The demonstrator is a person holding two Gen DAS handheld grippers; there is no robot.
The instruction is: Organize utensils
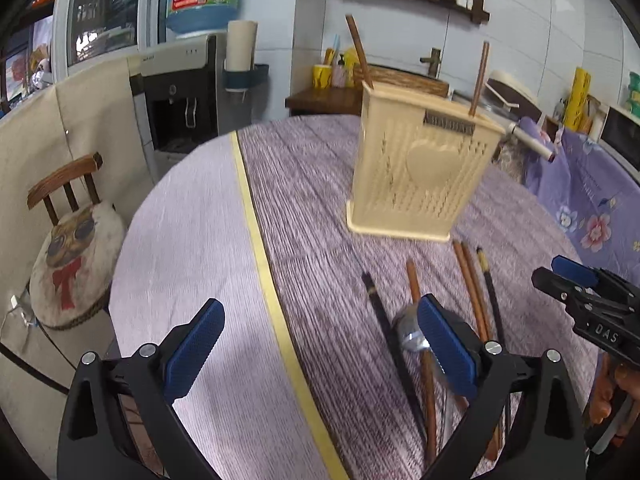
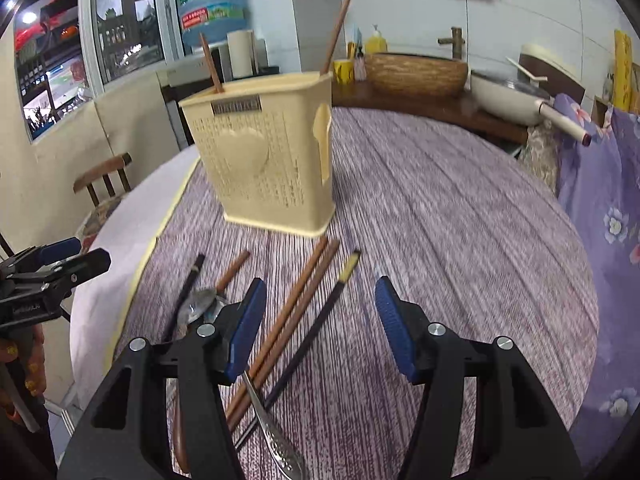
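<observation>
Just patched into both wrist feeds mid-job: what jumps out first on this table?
The cream utensil holder stands upright mid-table with two brown chopsticks poking from its top. In front of it, loose chopsticks and a metal spoon lie scattered on the purple striped tablecloth. Both the left gripper and the right gripper hang open over them, holding nothing.

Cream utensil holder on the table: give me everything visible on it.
The utensil holder is a tall, narrow box that looks like cream plastic, with perforated walls, a raised heart on the broad face, a dark label strip near the rim and a spoon-shaped cutout on one narrow side. It stands upright on a flared base on the purple striped tablecloth, open at the top. Two brown chopsticks stick out of it, one at each end. More utensils lie loose just in front. No fingers touch it.
</observation>
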